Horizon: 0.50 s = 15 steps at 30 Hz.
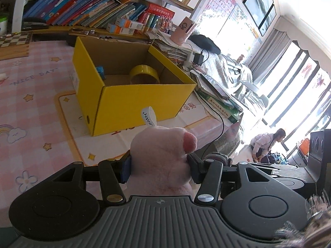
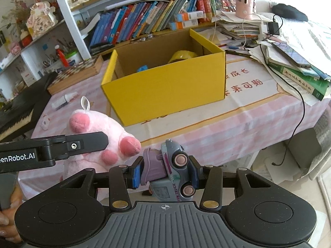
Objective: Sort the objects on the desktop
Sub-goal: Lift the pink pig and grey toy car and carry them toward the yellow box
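My left gripper (image 1: 159, 165) is shut on a pink plush toy (image 1: 163, 153) with a white label, held above the table in front of the open yellow box (image 1: 132, 101). The same plush (image 2: 97, 136) shows in the right wrist view, clamped by the left gripper (image 2: 91, 144). My right gripper (image 2: 165, 171) is shut on a grey and purple toy truck (image 2: 169, 165), held off the table's near edge. Inside the box lie a yellow tape roll (image 1: 144, 74) and a small blue object (image 1: 100, 71). The box (image 2: 165, 91) stands mid-table.
The table has a pink checked cloth (image 2: 206, 132). A pile of books and papers with a phone (image 2: 293, 66) lies right of the box. A chessboard box (image 2: 76, 72) and a small white item (image 2: 64, 101) lie left. Bookshelves (image 2: 144, 18) stand behind.
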Motion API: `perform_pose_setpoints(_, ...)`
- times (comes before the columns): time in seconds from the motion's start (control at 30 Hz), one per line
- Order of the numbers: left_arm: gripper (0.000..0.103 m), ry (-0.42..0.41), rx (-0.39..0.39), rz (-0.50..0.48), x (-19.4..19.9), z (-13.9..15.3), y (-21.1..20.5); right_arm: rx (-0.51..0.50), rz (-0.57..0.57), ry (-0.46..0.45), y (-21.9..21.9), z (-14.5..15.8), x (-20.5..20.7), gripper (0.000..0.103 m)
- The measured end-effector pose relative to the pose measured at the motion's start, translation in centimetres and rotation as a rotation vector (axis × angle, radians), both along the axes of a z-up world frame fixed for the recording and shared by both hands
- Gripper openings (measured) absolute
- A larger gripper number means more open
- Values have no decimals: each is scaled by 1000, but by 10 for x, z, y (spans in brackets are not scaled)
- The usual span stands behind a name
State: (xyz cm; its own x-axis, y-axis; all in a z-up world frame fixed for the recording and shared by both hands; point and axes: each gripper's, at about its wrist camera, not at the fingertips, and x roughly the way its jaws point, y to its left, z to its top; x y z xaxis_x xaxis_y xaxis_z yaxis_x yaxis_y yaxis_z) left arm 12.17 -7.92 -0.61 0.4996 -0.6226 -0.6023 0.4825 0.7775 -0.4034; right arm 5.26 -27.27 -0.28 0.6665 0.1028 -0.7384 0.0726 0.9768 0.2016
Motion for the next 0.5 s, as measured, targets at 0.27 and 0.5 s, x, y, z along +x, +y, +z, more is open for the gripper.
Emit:
perform_pose_setpoints(0.27, 51, -61, -6, 39, 21, 17, -19, 29, 12, -36, -30, 8, 28, 44)
perform_pose_setpoints(0.5, 51, -167, -7, 106, 44, 45, -29, 65, 48, -132, -49, 32, 65, 44)
